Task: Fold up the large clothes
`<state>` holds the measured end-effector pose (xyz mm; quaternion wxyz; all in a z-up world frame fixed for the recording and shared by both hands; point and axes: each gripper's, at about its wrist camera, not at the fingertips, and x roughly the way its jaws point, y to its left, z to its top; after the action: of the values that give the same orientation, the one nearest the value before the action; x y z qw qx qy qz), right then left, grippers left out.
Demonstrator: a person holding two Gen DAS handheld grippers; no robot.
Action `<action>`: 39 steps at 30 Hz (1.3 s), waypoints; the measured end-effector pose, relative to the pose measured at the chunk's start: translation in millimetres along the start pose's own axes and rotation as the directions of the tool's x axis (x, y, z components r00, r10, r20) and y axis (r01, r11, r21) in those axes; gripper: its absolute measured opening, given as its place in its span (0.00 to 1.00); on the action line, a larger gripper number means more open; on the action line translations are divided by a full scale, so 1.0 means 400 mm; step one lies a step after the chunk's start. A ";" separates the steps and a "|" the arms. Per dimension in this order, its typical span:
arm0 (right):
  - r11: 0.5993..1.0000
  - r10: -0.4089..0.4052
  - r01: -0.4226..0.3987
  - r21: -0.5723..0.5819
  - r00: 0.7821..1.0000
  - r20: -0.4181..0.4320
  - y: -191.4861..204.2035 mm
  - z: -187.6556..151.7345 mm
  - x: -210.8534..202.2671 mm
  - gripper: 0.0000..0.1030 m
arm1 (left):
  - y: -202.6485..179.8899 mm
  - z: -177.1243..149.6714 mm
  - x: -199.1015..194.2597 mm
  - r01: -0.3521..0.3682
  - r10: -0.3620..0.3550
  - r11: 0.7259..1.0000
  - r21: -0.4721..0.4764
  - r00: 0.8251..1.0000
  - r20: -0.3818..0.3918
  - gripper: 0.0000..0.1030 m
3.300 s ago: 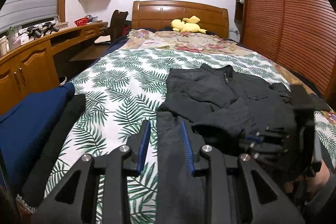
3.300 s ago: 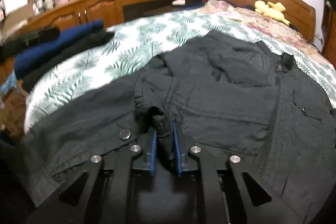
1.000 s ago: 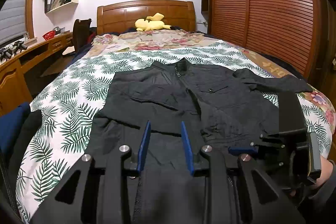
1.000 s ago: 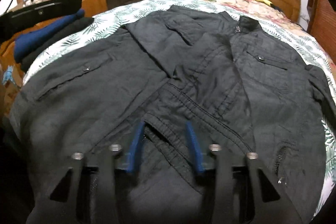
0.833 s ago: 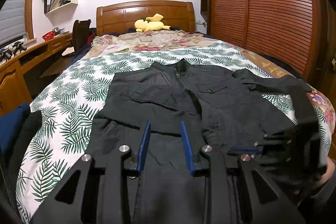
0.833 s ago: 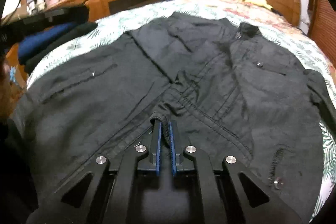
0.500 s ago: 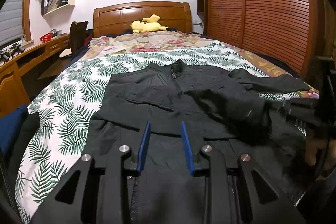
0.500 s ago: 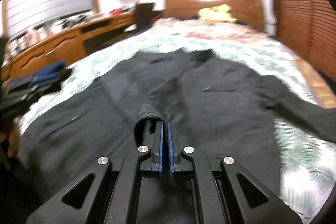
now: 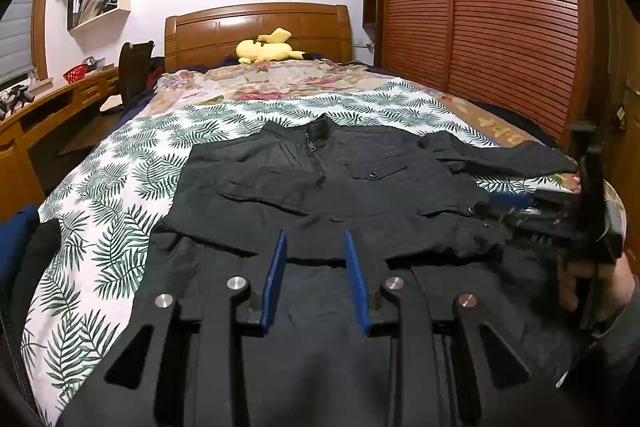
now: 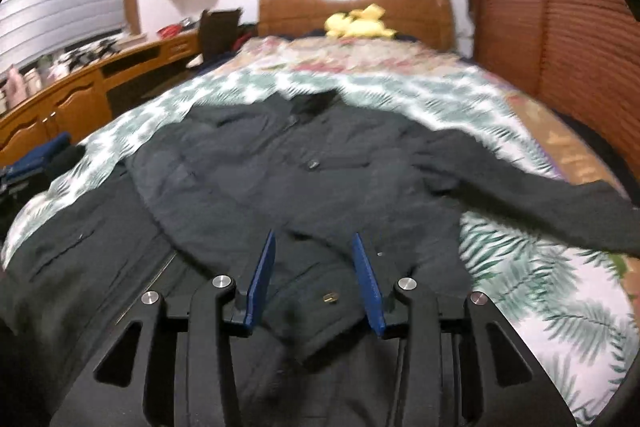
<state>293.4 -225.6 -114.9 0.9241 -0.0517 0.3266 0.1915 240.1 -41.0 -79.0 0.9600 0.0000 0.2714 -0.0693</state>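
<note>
A black zip jacket [image 9: 340, 183] lies front-up on the palm-leaf bedspread [image 9: 120, 187], collar toward the headboard, one sleeve [image 9: 500, 157] stretched out to the right. It also shows in the right wrist view [image 10: 304, 167], blurred. My left gripper [image 9: 314, 239] is open and empty over the jacket's lower hem. My right gripper [image 10: 314, 247] is open and empty over the hem near the right side; it also shows in the left wrist view [image 9: 508, 205], held by a hand.
A yellow plush toy [image 9: 268, 49] lies by the wooden headboard [image 9: 256, 27]. Folded dark blue and black clothes [image 9: 24, 251] sit at the bed's left edge. A wooden desk [image 9: 48, 115] runs along the left; a slatted wardrobe [image 9: 500, 19] stands on the right.
My right gripper, shut on a fold of the jacket half a second ago, has opened and let it go. The jacket's right side now lies spread flat. My left gripper stayed open.
</note>
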 end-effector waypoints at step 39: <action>0.998 0.041 -0.052 -0.041 0.971 -0.237 0.017 -0.050 0.141 0.58 | -0.042 -0.034 0.283 0.043 -0.038 0.997 0.070 0.996 -0.083 0.27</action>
<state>319.4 -205.8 -165.6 0.8727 -0.0879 0.4305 0.2131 326.1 -72.3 -149.1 0.9459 0.0319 0.3074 -0.0985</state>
